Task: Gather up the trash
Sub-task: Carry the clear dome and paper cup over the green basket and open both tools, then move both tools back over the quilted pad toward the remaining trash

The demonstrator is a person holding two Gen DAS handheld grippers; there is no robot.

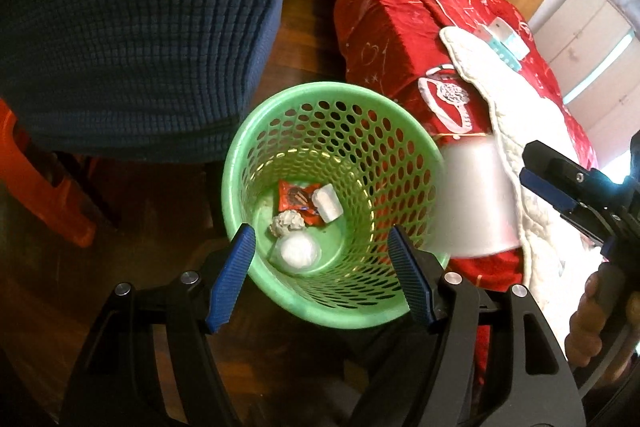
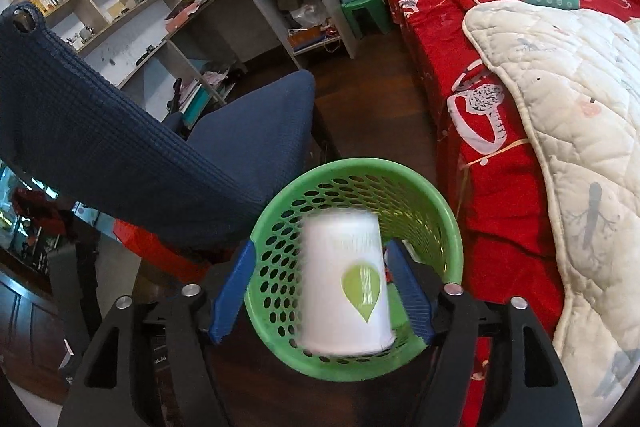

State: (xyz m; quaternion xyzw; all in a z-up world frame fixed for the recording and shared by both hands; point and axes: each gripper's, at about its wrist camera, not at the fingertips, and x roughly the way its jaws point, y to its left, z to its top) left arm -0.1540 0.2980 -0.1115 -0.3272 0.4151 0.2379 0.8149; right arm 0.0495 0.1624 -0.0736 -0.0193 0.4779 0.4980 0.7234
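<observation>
- While the white paper cup sits between the fingers of the right claw, a clear gap shows beside the left pad, so this claw is released and no longer pinches it.
- The cup's long axis runs along the fingers, narrow base pointing ahead and wide mouth toward the wrist; its outline is smeared, so I judge it is dropping.
- Straight ahead of and below that claw stands the green basket. This is the relation that matters: the cup hangs over the basket's mouth in the right wrist view, though the left wrist view shows it close to the rim on the bed side.
- The left claw is spread and empty, looking down into the basket, farther from the cup than the right one.
- The basket is perforated plastic, round and tapering. The cup is thin smooth paper with a green leaf print, light and easily crushed.
- At the basket's bottom lie a red wrapper, a white block, a crumpled paper ball and a round white piece.
</observation>
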